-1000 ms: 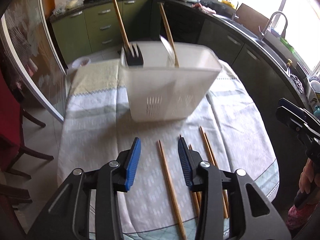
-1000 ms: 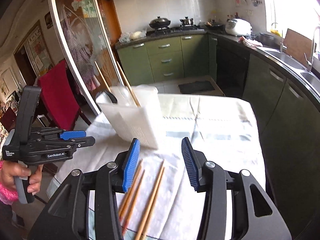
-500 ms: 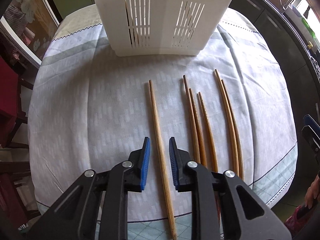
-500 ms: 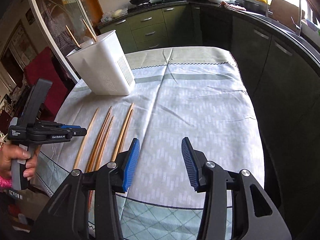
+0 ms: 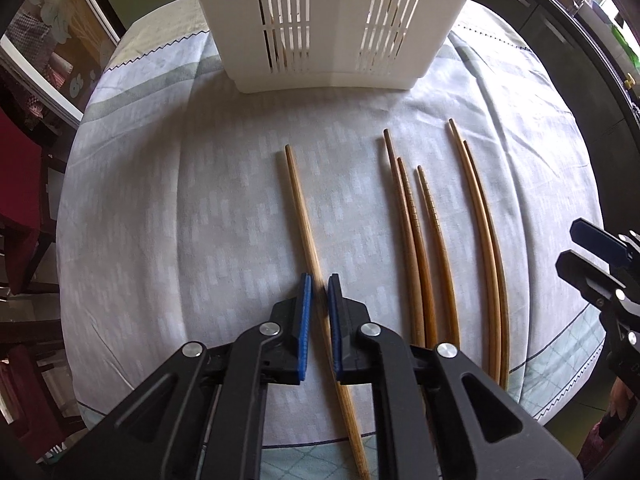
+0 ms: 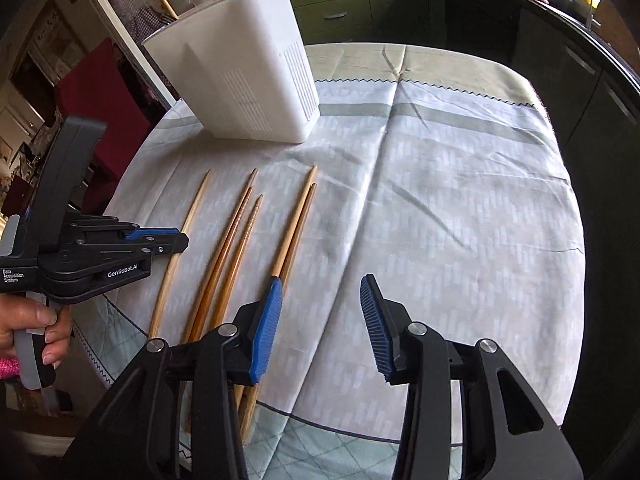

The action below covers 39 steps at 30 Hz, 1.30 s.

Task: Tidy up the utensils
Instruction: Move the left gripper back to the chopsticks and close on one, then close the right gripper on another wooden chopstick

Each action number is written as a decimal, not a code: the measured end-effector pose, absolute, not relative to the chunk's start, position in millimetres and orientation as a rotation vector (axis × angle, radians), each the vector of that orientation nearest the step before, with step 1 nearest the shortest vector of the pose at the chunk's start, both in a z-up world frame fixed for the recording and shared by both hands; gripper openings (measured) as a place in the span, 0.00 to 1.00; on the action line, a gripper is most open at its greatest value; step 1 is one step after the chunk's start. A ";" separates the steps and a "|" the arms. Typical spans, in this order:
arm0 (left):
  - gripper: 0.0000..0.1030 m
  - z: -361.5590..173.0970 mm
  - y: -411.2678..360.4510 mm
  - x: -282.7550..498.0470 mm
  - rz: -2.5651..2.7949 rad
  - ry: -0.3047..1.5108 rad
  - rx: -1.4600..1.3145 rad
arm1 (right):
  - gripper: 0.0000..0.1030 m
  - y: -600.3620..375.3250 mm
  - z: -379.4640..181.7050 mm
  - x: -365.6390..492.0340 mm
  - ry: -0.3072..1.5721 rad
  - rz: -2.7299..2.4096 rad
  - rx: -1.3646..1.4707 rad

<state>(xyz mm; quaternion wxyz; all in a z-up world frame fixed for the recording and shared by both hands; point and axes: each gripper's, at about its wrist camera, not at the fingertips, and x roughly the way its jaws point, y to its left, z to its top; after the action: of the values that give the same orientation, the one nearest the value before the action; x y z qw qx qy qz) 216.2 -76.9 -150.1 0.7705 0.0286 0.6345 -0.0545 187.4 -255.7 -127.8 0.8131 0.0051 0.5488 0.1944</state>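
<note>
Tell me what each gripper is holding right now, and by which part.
The left gripper straddles the lone chopstick past mid-length, toward its thick end; whether the pads actually pinch it cannot be told. The right gripper is open, holding nothing.
</note>
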 end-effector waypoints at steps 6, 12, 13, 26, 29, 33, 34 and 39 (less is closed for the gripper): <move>0.09 -148.8 -56.7 212.3 -0.133 1.368 0.072 | 0.32 -235.9 -147.6 204.4 1.256 0.424 0.016; 0.10 -148.4 -53.7 210.8 -0.147 1.358 0.079 | 0.31 -222.5 -155.3 207.9 1.273 0.394 -0.034; 0.10 -148.1 -53.0 211.0 -0.147 1.357 0.079 | 0.31 -220.9 -156.1 208.0 1.271 0.384 -0.045; 0.10 -147.0 -55.3 209.0 -0.141 1.351 0.078 | 0.27 -202.5 -171.3 207.8 1.251 0.304 -0.143; 0.10 -146.8 -54.5 210.1 -0.137 1.350 0.075 | 0.25 -192.8 -173.2 206.4 1.249 0.304 -0.163; 0.10 -146.8 -53.2 210.4 -0.131 1.342 0.076 | 0.25 -181.5 -175.7 208.7 1.236 0.294 -0.174; 0.10 -146.9 -52.9 210.2 -0.130 1.340 0.077 | 0.25 -179.4 -176.3 208.8 1.231 0.291 -0.178; 0.10 -146.7 -53.7 210.4 -0.121 1.323 0.078 | 0.15 -176.6 -178.0 207.7 1.209 0.284 -0.170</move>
<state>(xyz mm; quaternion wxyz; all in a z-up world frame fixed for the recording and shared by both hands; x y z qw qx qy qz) 210.4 -53.7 -146.7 0.7868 0.0361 0.6136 -0.0562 207.7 -176.6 -178.0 0.8101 -0.0795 0.5655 0.1327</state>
